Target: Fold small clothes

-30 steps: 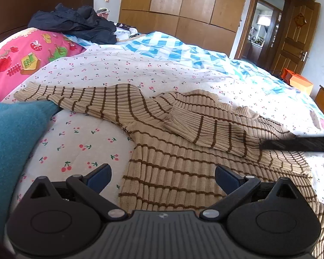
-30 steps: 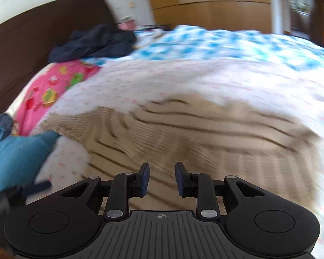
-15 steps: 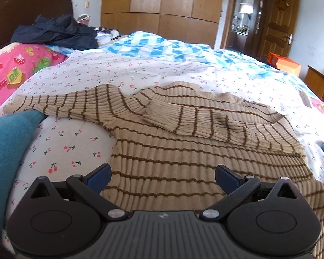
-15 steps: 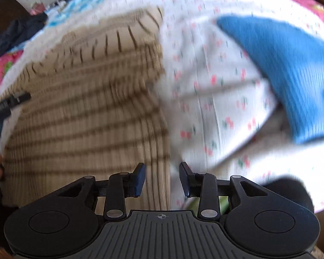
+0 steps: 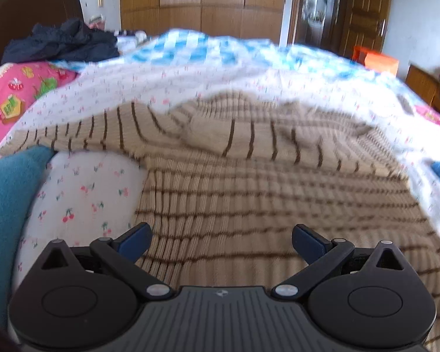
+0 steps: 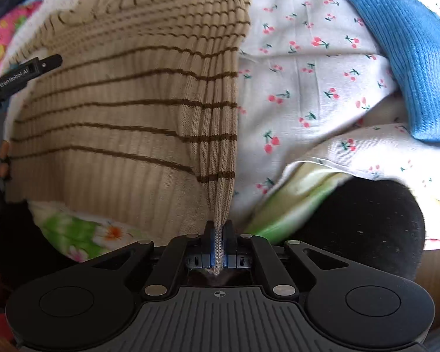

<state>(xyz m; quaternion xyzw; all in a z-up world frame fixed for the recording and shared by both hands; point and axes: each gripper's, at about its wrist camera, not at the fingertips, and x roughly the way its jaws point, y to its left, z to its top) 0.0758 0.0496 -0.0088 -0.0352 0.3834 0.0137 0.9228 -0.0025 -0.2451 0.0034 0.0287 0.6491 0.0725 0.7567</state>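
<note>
A beige ribbed sweater [image 5: 249, 193] with thin brown stripes lies flat on the cherry-print sheet [image 5: 82, 193], one sleeve folded across its chest and the other stretched out to the left. My left gripper [image 5: 221, 234] hangs open just above the sweater's lower left part, with nothing between its fingers. In the right wrist view my right gripper [image 6: 219, 228] points steeply down at the sweater's [image 6: 117, 102] near right hem corner. Its jaws are closing, and a fold of the knit is pinched between the pads. A finger of the left gripper [image 6: 23, 73] shows at the sweater's far side.
A blue knit garment [image 6: 402, 44] lies right of the sweater and a teal cloth [image 5: 6, 205] left of it. A dark jacket [image 5: 61, 44], a pink pillow [image 5: 17, 88] and a blue checked quilt [image 5: 190, 47] fill the far bed. The bed's edge [image 6: 73, 231] is right below my right gripper.
My right gripper swung from over the sweater's middle to its right hem corner, tipped downward, and closed on the fabric. The left gripper shifted a little over the sweater and stayed open.
</note>
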